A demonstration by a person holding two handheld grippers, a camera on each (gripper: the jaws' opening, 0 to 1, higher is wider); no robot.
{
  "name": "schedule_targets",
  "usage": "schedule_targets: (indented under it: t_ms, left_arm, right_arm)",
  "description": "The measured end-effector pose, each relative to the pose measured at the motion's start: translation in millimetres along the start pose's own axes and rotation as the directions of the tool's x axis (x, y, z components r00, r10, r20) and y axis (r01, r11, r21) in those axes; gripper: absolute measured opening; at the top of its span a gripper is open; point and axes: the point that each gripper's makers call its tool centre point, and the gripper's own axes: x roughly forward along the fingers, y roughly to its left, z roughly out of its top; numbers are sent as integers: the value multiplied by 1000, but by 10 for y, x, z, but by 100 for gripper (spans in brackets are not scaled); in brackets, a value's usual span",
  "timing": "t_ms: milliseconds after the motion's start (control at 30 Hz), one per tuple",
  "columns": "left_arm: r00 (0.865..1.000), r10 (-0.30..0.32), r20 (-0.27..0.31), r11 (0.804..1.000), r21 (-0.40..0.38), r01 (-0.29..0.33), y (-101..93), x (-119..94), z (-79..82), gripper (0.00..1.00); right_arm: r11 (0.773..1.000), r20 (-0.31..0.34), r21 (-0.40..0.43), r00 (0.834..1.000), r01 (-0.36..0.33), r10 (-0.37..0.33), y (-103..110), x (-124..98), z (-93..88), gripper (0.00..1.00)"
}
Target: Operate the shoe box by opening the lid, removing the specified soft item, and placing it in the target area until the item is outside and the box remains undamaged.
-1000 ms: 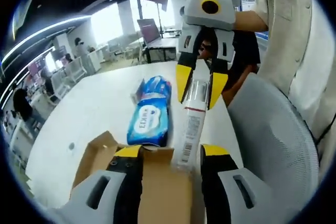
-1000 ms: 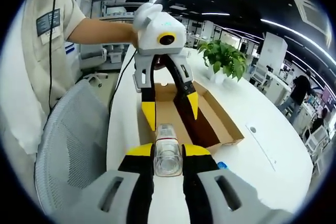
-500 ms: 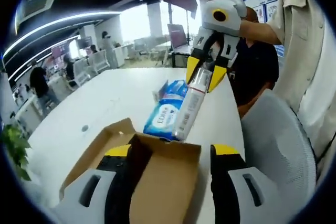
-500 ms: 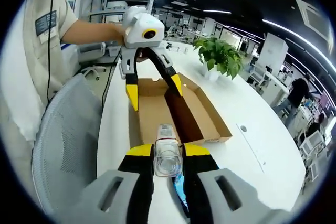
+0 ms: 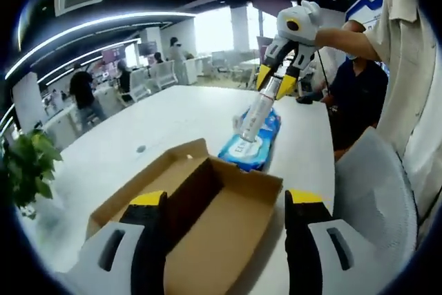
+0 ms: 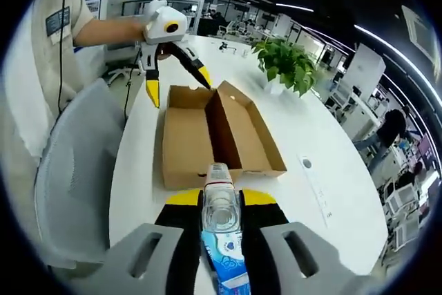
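Shoe box (image 6: 214, 139) lies open on the white counter (image 5: 173, 119), its lid folded flat beside the tray, and both halves look empty from either view. The right tool (image 5: 276, 88) is clamped on a clear-capped tube (image 5: 252, 119), jaws shut on its upper end, and holds it out over the counter well clear of the box, with its lower end hanging just above a blue wet-wipe pack (image 5: 252, 144) that lies flat beyond the box's far corner. In the right gripper view the tube (image 6: 219, 202) stands up between that tool's yellow-tipped jaws with the pack (image 6: 224, 267) showing beneath. The left tool (image 6: 176, 79) hovers over the near end of the box with its jaws spread and nothing between them. Judging by this, the lid is open and removal is done; the step in hand is placing. Next the right tool likely needs to lower the tube to the counter beside the pack, or wherever the target area is, and open, while the left stays clear of the cardboard. A potted plant (image 6: 290, 67) stands beyond the box.
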Motion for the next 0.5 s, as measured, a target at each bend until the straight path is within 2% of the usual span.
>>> schedule_targets:
  t_ms: [300,500]
  left_arm:
    - [995,94,-15,994,-56,-95,101,-200,-175,73]
    - [987,155,-43,984,-81,-158,169,-306,-323,69]
  right_arm:
    - [999,-58,-31,998,-14,13,-230,44,-140,17]
    - [999,-100,-49,995,-22,17,-333,70,-198,17]
